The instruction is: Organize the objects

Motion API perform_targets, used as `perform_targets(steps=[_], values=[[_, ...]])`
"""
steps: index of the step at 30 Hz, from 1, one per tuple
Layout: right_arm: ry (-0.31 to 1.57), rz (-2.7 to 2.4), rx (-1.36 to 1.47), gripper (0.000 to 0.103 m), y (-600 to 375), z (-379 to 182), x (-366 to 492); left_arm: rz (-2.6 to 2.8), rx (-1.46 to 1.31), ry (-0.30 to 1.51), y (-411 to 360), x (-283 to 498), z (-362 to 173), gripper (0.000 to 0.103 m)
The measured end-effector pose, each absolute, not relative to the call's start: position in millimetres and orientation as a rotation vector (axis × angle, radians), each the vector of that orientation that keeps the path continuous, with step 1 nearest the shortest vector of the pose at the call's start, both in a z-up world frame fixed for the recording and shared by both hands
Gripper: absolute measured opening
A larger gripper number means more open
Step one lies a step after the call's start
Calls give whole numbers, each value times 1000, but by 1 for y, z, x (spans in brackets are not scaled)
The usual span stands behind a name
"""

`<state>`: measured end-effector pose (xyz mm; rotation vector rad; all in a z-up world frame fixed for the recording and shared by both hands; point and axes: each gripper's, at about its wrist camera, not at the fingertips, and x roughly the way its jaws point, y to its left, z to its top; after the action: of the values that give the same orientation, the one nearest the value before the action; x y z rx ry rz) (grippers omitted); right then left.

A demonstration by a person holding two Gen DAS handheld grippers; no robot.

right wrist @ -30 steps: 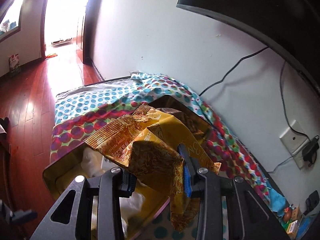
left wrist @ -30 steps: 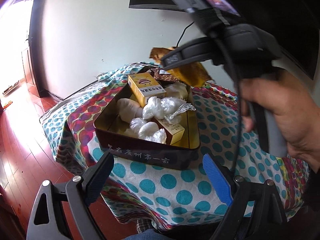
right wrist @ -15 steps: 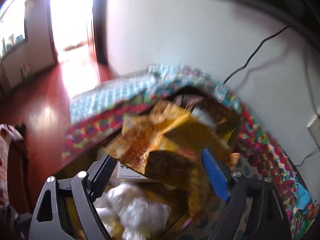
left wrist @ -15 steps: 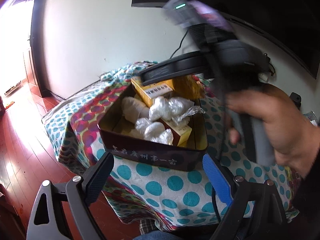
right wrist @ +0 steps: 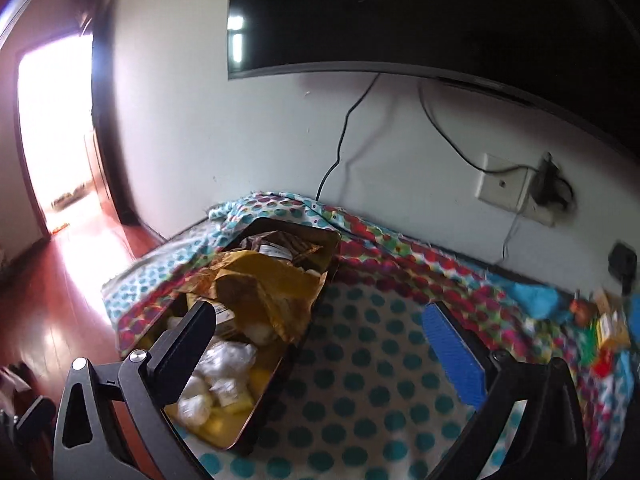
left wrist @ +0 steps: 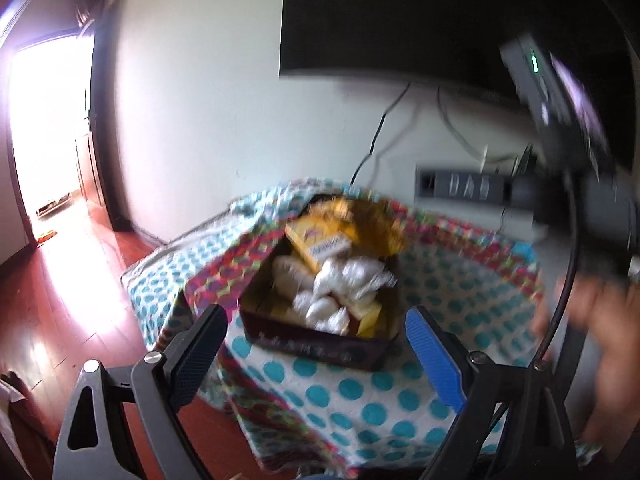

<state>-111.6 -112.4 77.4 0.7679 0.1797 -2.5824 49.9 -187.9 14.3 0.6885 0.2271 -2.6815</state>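
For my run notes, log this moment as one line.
right tool: opening, empty | yellow snack bag: lying in tin | left tool: open, empty

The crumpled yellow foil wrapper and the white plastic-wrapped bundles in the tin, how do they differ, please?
The crumpled yellow foil wrapper is one large, opaque sheet draped over the far contents; the white plastic-wrapped bundles are several small, rounded lumps at the near end. Both lie inside the dark rectangular tin, held by neither gripper.

Both wrist views look steeply down, sharing the tin (left wrist: 320,344) on the dotted cloth (right wrist: 380,360).
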Motion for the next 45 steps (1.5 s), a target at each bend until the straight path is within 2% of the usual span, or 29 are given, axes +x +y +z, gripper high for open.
perform_targets(steps=[7,15,28,45], values=[[203,-2719,756,103,-109,95,-85,-2660,771,92,-171,49,50,93],[130,-2726,756,103,-95,108,-68,-2710,738,109,-159,66,78,93],[160,-2712,784,103,-94,98,-69,-2677,710,89,-158,66,75,93],[220,-2691,814,103,-114,83,-71,-2641,693,201,-184,68,67,94]])
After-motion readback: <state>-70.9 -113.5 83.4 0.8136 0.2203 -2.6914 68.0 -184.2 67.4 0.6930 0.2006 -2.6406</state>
